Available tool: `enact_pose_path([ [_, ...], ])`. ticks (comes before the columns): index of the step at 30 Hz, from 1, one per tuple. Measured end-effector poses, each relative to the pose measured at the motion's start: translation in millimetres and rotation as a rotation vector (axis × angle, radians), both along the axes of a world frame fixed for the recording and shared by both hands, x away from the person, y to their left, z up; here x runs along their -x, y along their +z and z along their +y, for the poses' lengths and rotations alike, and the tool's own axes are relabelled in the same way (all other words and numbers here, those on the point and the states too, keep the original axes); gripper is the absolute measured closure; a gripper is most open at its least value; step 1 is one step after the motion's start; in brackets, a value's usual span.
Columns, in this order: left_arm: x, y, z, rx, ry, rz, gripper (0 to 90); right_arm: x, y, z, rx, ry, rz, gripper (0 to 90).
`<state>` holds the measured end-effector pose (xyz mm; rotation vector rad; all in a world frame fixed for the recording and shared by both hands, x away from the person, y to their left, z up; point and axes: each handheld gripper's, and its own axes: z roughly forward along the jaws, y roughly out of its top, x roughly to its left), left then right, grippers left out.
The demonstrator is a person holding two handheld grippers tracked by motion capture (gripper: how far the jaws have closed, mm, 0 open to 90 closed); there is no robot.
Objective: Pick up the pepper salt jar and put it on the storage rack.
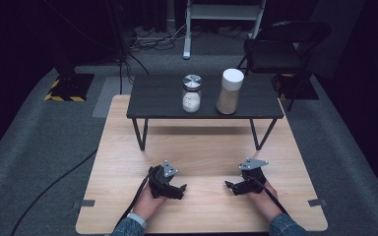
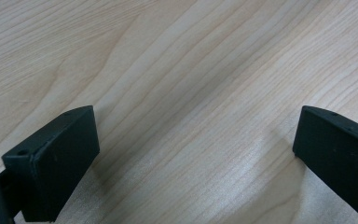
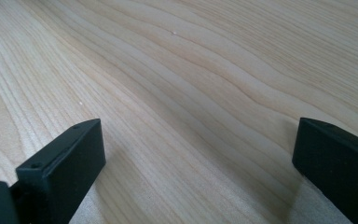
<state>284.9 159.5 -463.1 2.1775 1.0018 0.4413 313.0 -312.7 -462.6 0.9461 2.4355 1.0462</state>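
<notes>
Pale wooden table (image 1: 202, 147), rectangular with rounded corners, fine straight grain running across it, matte finish. Resting on its near part: left gripper (image 1: 181, 190) and right gripper (image 1: 230, 186), black and angular, each capped by a grey three-cornered plate, each held from below by a hand with a denim cuff. Pointing inward at one another, long axes lying roughly left to right across the table, tips well apart with bare wood between. In the left gripper view (image 2: 193, 154), blocky black jaws spread wide, nothing between them but grain. In the right gripper view (image 3: 196, 158), the same: jaws spread wide over bare wood, flat pads with small screw holes.

Farther back, a low dark shelf (image 1: 157, 98) on thin black metal legs, standing on the far half of the table. On top, side by side and a little apart: to the left a squat clear glass jar (image 1: 192, 94) with a shiny metal lid and white contents low inside; to the right a taller cylinder (image 1: 229, 92), pale and grainy-looking, with a white round cap. Both upright, well away from the grippers.
</notes>
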Motion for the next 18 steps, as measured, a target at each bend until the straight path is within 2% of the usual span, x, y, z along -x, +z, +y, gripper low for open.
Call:
enact_pose_path([
  [18, 2.0, -0.3, -3.5, 0.000, 0.008, -0.003, 0.4, -0.3, 0.1, -0.1, 0.000, 0.002, 0.000, 1.9],
])
